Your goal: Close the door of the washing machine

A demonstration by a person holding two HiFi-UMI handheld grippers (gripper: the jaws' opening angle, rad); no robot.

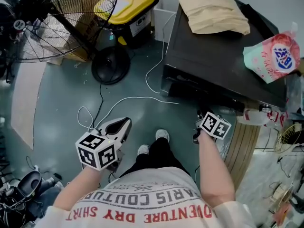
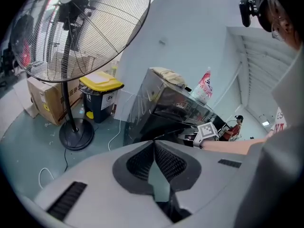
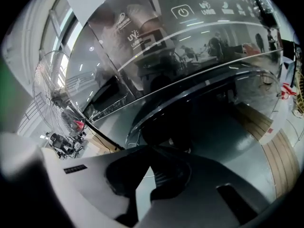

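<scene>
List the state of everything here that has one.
Left gripper: shut, empty.
Right gripper: shut, empty, close to the door.
Washing machine door: cannot tell whether latched.
Bin: lid down.
Fan: upright.

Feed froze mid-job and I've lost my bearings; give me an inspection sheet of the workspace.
Surface: grey floor.
Job's things: washer; door, cannot tell if shut.
Clutter: cloth and bag on washer; bin, box on floor.
Grippers: left gripper shut, empty, away from washer; right gripper shut, empty, close to the door.
Cables: white cable and black cable on floor.
Surroundings: fan, pallet.
</scene>
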